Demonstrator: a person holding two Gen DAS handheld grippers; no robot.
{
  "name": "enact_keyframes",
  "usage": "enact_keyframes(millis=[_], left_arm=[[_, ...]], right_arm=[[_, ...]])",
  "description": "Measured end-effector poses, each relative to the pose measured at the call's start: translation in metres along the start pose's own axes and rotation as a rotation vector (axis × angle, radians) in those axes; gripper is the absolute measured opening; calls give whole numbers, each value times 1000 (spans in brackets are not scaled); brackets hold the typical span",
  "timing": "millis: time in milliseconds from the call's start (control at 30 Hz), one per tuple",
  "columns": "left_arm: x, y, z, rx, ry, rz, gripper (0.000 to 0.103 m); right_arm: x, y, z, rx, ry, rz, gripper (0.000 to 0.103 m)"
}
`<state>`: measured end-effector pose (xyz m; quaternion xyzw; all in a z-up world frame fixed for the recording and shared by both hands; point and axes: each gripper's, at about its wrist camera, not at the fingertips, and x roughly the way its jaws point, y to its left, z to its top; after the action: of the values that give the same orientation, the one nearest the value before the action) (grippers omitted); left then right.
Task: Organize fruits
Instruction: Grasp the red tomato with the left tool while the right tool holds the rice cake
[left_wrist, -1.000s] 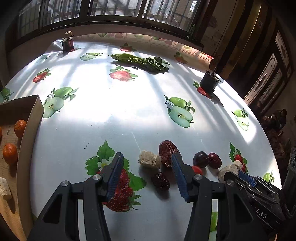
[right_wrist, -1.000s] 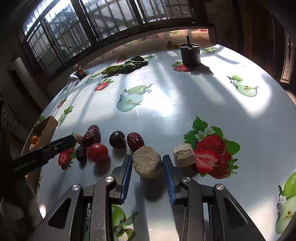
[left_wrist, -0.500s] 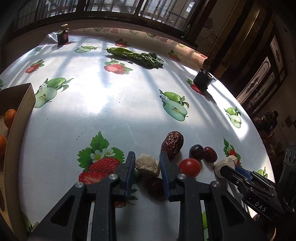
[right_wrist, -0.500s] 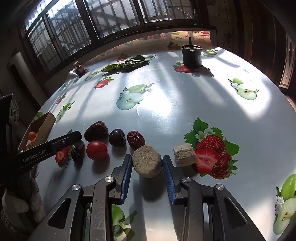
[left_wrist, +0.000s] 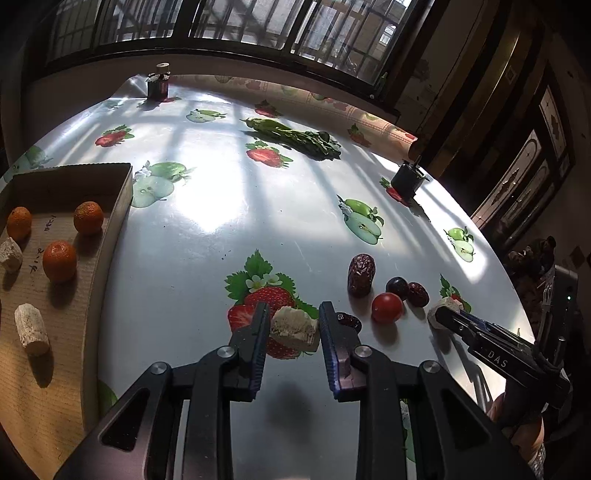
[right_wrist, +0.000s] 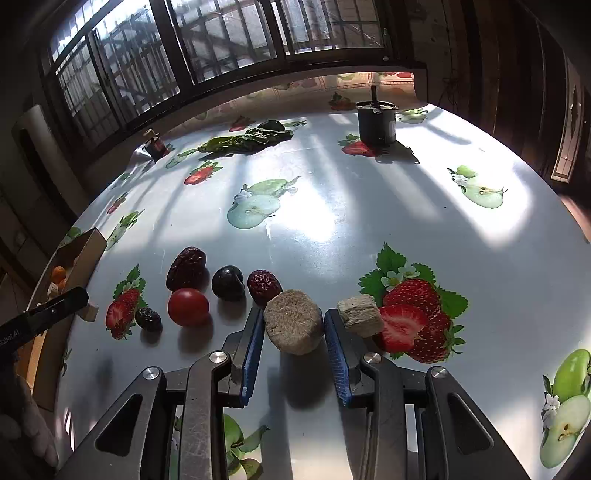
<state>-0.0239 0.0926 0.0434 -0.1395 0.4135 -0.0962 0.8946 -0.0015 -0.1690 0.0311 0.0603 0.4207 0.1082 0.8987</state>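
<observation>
In the left wrist view my left gripper (left_wrist: 291, 326) is shut on a pale beige chunk (left_wrist: 293, 328) and holds it over a printed strawberry. To its right lie a small dark date (left_wrist: 349, 320), a cherry tomato (left_wrist: 386, 307), a large date (left_wrist: 361, 269), a dark plum (left_wrist: 397, 287) and a red date (left_wrist: 417, 294). A cardboard box (left_wrist: 122, 206) at the left holds oranges (left_wrist: 59, 260) and beige pieces (left_wrist: 31, 328). My right gripper (right_wrist: 294, 326) is shut on a round beige puck (right_wrist: 293, 321). A beige block (right_wrist: 360, 315) lies just outside its right finger.
The round table wears a fruit-print cloth (left_wrist: 229, 206). Leafy greens (left_wrist: 295, 136), a dark cup (right_wrist: 376, 122) and a small bottle (left_wrist: 158, 83) stand towards the far side below the windows. The table edge curves away at the right.
My left gripper shut on the beige chunk and carried it left, away from the dates and towards the box. The right gripper kept still on the puck.
</observation>
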Motion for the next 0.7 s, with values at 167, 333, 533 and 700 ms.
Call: enact_keyframes(millis=[167,333,533,700], left_arm=[[16,-21,-1,65,32,18,26],[24,-56,7,173,12,-14,26],[60,-93,3,295,80,-37,26],[77,-107,-1,351,85,-3,29]], right_arm=[[0,-1,-1,3,-2,-8,36],[0,-5,0,26,5,15,36],[-2,-18,2,95,5,72,36],[-4,-20,3,108,-1,74,36]])
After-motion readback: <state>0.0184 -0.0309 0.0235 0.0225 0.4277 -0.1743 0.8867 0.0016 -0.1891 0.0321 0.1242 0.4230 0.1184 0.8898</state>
